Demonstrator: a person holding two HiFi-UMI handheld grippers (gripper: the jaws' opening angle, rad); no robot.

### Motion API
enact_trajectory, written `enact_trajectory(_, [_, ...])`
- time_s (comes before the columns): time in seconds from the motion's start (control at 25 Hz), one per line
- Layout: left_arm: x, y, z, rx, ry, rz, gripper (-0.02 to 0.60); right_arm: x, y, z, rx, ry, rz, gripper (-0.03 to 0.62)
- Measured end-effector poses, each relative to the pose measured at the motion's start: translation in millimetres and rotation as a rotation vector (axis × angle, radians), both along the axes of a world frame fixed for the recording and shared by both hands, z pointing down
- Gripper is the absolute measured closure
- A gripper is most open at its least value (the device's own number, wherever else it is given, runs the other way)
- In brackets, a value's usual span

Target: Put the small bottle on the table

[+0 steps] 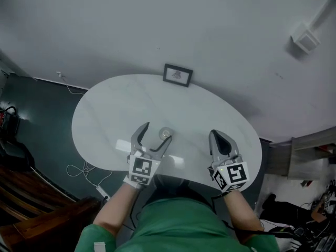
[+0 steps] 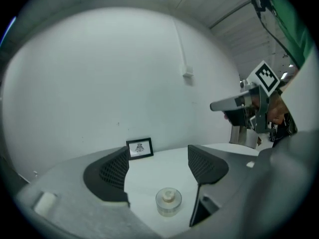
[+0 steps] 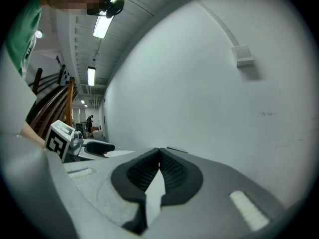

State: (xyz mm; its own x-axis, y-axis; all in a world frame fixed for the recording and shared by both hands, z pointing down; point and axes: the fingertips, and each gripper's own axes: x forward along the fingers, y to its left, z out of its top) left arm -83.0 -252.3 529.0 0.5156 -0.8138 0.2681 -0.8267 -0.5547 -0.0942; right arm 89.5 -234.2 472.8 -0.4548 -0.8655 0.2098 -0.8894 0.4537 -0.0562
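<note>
**asker:** So, where's the small bottle [image 1: 166, 133] sitting right now?

**me:** Upright on the white table [image 1: 210, 109], near my edge of it and a bit left of the middle. It's a little clear one with a pale cap. From my left gripper view it's low down between the two pads, standing on the tabletop.

**asker:** Got hold of it?

**me:** Nope. My left gripper [image 1: 156, 132] has its jaws spread wide, and neither pad touches the bottle. From the head view the bottle lies between the two tips, closer to the right one. There's bare table on both sides of it in the left gripper view.

**asker:** And the other hand?

**me:** My right gripper [image 1: 216, 135] is off to the right over the near edge of the table, well apart from the bottle. Its jaws are pressed together at the tips with nothing between them; you can see that plainly in the right gripper view.

**asker:** Anything else on there?

**me:** Just a small black picture frame [image 1: 177, 75] at the far edge, standing against the white wall [image 1: 157, 20]. It's straight beyond the bottle.
</note>
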Motion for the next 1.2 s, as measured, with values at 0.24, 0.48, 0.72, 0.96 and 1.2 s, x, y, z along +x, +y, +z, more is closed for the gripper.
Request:
enact_trajectory(0.24, [-4.1,4.4,-63.8,0.071,0.068,-0.023,0.327,-11.1,-9.9,-25.1,0.06,-0.022,-0.034,0.591])
enact_trajectory(0.48, [-17.6,9.3,-114.5,0.134,0.126,-0.082,0.477,-13.6,-15.3,-56.8,0.116,-0.024,-0.04,0.591])
enact_trajectory(0.72, [-23.8,11.8,-148.2,0.155,0.162,-0.126,0.546,-22.0,-17.8,-97.5,0.182,-0.039,-0.062,0.591])
enact_trajectory(0.96, [-26.6,19.3,-168.7,0.192,0.174,-0.154,0.551,-30.9,-9.8,-122.7,0.231,-0.053,-0.107,0.591])
enact_trajectory(1.2, [-28.0,23.3,-176.9,0.216,0.176,-0.166,0.551,-26.8,-5.4,-135.1,0.261,-0.056,-0.107,0.591])
